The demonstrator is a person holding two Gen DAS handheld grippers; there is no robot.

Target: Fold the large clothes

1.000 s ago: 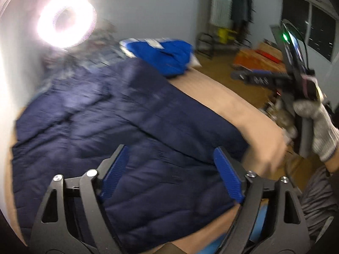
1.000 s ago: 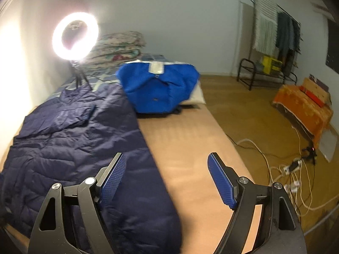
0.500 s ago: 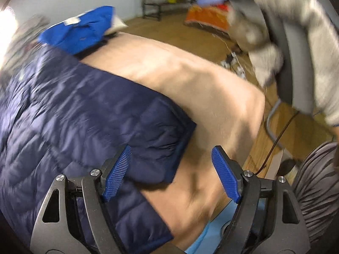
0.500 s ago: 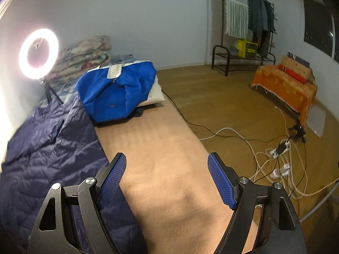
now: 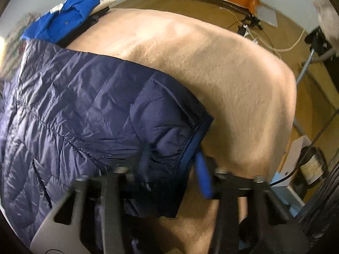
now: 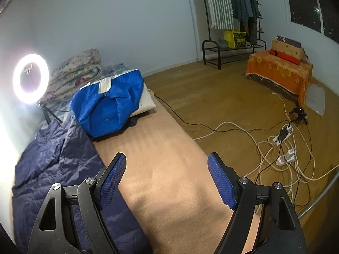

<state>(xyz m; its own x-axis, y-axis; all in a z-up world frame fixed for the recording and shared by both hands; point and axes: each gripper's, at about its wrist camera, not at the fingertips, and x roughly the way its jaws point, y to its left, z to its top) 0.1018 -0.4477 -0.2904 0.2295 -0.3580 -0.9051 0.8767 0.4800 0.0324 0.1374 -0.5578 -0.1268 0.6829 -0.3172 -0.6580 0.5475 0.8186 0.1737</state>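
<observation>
A navy quilted jacket [image 5: 84, 116] lies spread on the beige bed [image 5: 211, 63]. My left gripper [image 5: 172, 169] is at the jacket's near hem corner, its blue pads closing on that corner; the view is blurred. In the right wrist view the jacket [image 6: 53, 169] lies along the bed's left side. My right gripper [image 6: 167, 182] is open and empty, above the beige blanket [image 6: 169, 158] to the right of the jacket.
A folded blue garment [image 6: 110, 103] sits on a pillow at the bed's far end, next to a lit ring light [image 6: 30, 78] and folded quilts [image 6: 76, 72]. Cables and power strips [image 6: 284, 148] lie on the wooden floor. A clothes rack [image 6: 233, 21] and an orange-covered table [image 6: 279, 72] stand beyond.
My left gripper has dropped to the jacket's hem corner and its jaws have closed in on it. My right gripper has swung right, away from the jacket, still open.
</observation>
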